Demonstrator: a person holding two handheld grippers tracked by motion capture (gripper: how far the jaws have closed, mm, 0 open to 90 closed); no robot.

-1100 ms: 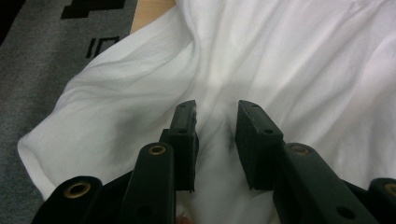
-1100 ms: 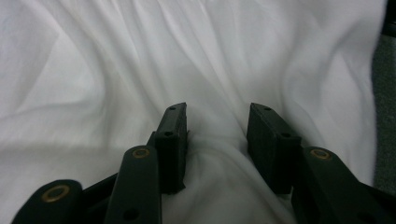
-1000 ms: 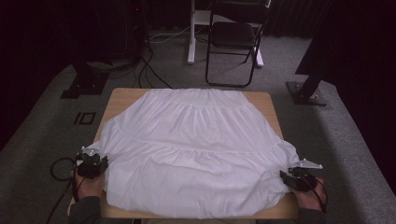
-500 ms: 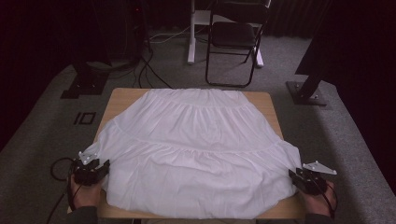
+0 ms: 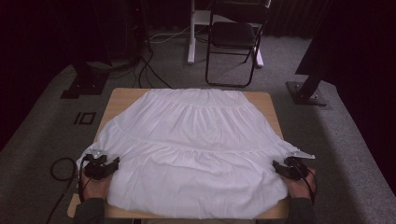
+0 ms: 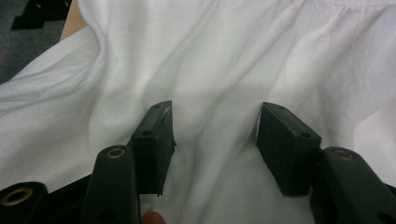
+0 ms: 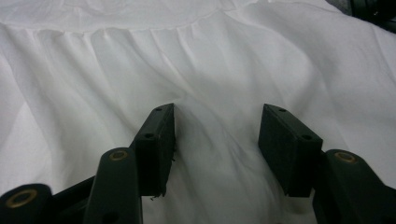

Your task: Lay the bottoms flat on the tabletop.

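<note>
High view: a white tiered skirt lies spread flat across a wooden bench, its waistband toward the far edge and its wide hem hanging over the near corners. At the left hem corner, the left hand-held gripper points inward, jaws wide apart with only fabric lying between them, as the left gripper view confirms. At the right hem corner, the right hand-held gripper is likewise spread wide over gathered cloth, gripping nothing. Beyond the bench stands a black folding chair on grey carpet.
</note>
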